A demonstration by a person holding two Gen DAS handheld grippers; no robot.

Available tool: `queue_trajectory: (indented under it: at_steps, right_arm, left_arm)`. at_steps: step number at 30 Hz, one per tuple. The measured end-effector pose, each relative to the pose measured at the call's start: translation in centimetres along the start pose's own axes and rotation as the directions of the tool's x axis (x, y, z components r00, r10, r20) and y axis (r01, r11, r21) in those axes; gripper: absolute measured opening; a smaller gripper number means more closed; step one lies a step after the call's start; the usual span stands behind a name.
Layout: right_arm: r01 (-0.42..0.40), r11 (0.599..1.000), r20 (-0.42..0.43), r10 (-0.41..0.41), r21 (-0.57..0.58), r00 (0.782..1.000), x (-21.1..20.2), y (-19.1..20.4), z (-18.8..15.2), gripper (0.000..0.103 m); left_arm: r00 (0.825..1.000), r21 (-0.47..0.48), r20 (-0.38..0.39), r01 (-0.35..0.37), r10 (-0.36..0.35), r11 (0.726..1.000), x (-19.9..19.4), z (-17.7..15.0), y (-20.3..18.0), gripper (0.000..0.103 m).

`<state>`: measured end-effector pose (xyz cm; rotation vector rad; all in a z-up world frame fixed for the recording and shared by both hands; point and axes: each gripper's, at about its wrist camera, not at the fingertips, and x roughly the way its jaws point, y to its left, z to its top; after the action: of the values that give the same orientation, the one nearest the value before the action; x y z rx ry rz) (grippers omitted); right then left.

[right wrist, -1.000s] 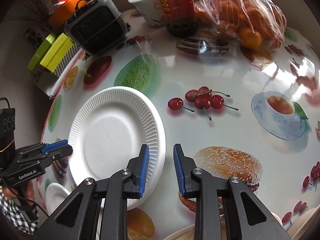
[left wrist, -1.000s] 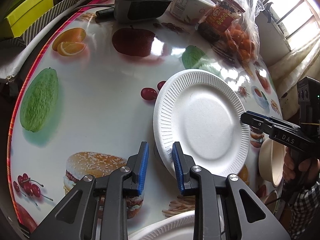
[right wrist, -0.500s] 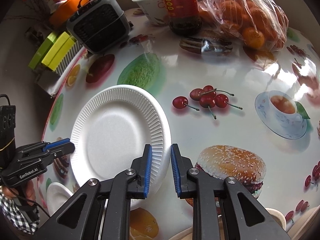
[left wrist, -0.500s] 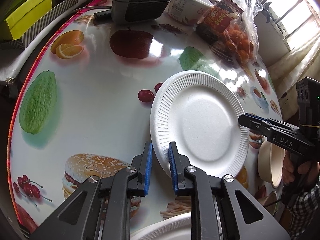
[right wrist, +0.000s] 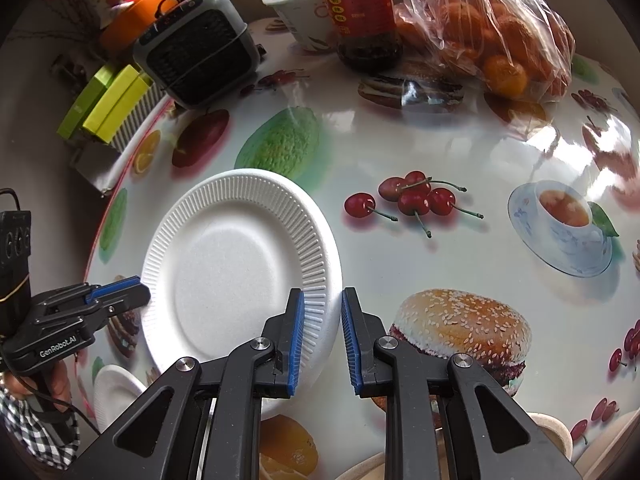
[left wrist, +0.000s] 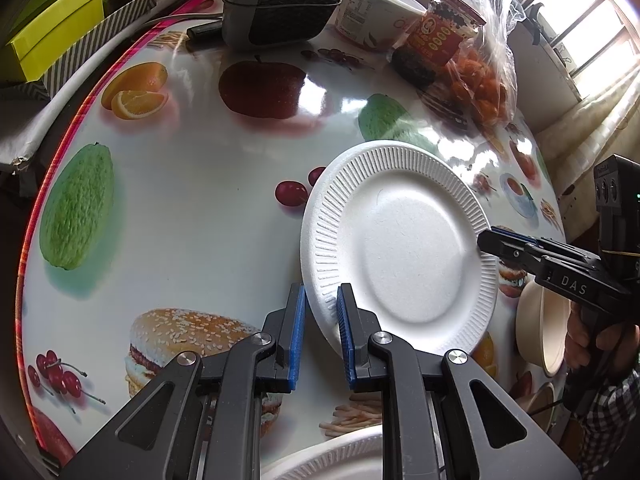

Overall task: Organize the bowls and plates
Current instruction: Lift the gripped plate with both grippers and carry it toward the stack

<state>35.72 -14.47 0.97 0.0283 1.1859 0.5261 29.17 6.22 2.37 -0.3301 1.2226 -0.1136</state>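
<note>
Both wrist views look steeply down, close, sharing the white plate (left wrist: 400, 248).

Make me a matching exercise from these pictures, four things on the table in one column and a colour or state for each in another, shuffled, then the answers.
1. foam plate
2. bag of oranges
3. jar
4. boxes

A. red label
B. clear plastic, knotted shut
C. yellow-green, beyond the table edge
D. white, rim pinched by both hand-held grippers

Pairs: 1-D, 2-B, 3-A, 4-C
</note>
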Motion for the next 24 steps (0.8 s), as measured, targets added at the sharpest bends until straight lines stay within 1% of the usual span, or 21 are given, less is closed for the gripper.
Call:
queue_trajectory:
  at_steps: [12,24]
  right_arm:
    - [-0.017,1.000,0.032,0.017,-0.006,0.999,-1.9,0.6,-0.2,0.019]
    - [-0.022,0.999,0.066,0.024,-0.032,0.998,-4.5,2.8,-1.8,0.019]
  left_arm:
    - [1.000,-0.001,0.031,0.006,-0.006,1.000,-1.5,-0.2,0.1,0.017]
    - [0.997,0.011,0.075,0.007,-0.008,1.000,-4.5,-1.6,0.1,0.017]
